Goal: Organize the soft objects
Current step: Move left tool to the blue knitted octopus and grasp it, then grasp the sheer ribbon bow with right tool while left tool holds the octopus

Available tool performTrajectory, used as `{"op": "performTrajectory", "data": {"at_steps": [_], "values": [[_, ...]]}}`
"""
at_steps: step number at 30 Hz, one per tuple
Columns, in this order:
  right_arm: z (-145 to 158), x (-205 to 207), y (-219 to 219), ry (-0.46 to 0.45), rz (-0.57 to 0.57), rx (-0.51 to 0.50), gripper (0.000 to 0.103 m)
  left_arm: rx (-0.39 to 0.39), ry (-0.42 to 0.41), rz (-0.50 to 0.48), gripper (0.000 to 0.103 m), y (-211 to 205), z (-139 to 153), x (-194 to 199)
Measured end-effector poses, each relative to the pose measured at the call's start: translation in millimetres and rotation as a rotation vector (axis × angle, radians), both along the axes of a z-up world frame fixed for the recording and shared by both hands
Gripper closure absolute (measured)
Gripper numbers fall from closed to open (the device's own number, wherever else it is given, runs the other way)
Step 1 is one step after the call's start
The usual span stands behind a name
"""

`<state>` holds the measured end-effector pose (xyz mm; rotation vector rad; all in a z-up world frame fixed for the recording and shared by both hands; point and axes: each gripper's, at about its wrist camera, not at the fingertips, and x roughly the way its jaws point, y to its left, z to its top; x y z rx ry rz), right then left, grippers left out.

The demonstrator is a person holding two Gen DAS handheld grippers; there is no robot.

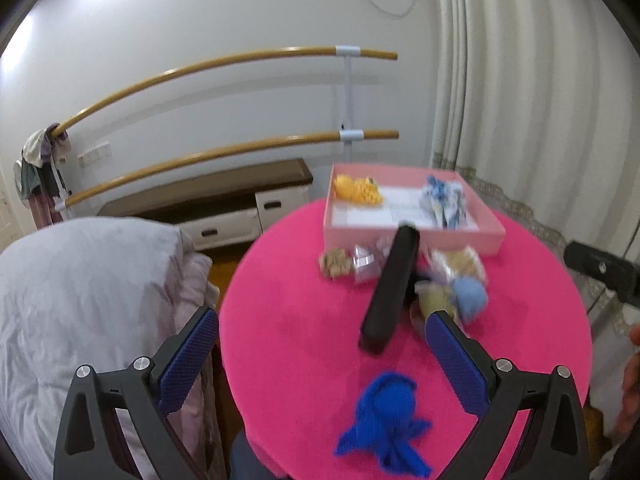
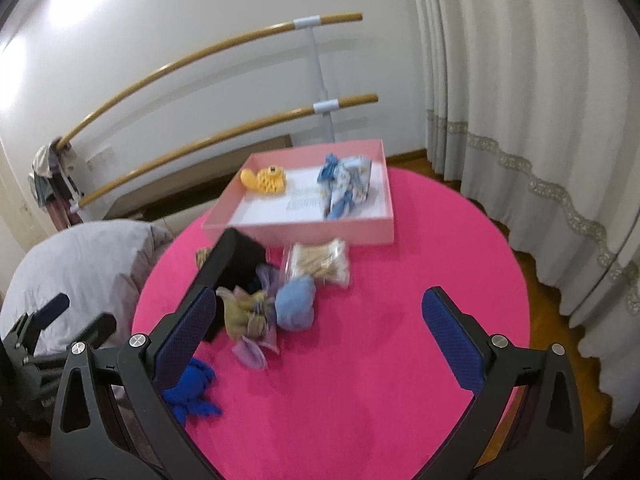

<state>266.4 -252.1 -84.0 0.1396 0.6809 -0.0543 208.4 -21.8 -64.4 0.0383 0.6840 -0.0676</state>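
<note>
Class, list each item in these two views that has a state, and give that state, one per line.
Left hand-held gripper: open, empty.
Right hand-held gripper: open, empty.
Pink box: lidless, holding two toys.
Yellow toy: inside box.
Dark blue toy: loose on table.
Light blue ball: loose on table.

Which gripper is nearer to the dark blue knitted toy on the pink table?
Left. The dark blue knitted toy lies directly between the open left gripper fingers. The right gripper hovers further right, with the toy outside its left finger.

Hot-pink table [image 2: 360, 360], pale-pink box [image 2: 320, 232], yellow knit toy [image 2: 266, 180], royal-blue yarn toy [image 1: 386, 412].
</note>
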Motion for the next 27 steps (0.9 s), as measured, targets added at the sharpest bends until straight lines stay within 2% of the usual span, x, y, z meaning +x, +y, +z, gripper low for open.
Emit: {"op": "performTrajectory", "data": {"at_steps": [3,8,16,17,19,20,21,22,25,27], "values": [[-10,0,5,0.022,0.014,0.003,0.000,-0.020,0.036,-0.006,0.000,3,-10,-6],[-22,3,15,0.047,0.038,-0.002,0.000,-0.009,0.084,-0.014,0.000,0,-26,-8],[-40,12,36,0.091,0.103,-0.014,0.000,-0.009,0.146,-0.027,0.001,-16,-58,7],[-41,13,37,0.096,0.106,-0.011,0.000,-0.007,0.148,-0.028,0.004,-17,-62,11],[-45,15,38,0.105,0.110,-0.007,0.000,0.003,0.167,-0.034,0.017,-20,-72,20],[-47,16,38,0.111,0.111,-0.007,0.000,0.002,0.186,-0.042,0.032,-21,-78,24],[-48,16,38,0.114,0.113,-0.007,0.000,-0.021,0.218,-0.062,0.039,-22,-87,29],[-51,18,39,0.121,0.115,-0.005,0.000,-0.036,0.233,-0.072,0.042,-22,-91,32],[-57,23,43,0.136,0.126,-0.008,0.000,-0.037,0.258,-0.101,0.061,-26,-99,38],[-62,28,47,0.147,0.141,-0.004,0.002,-0.036,0.255,-0.107,0.064,-28,-100,41]]}}
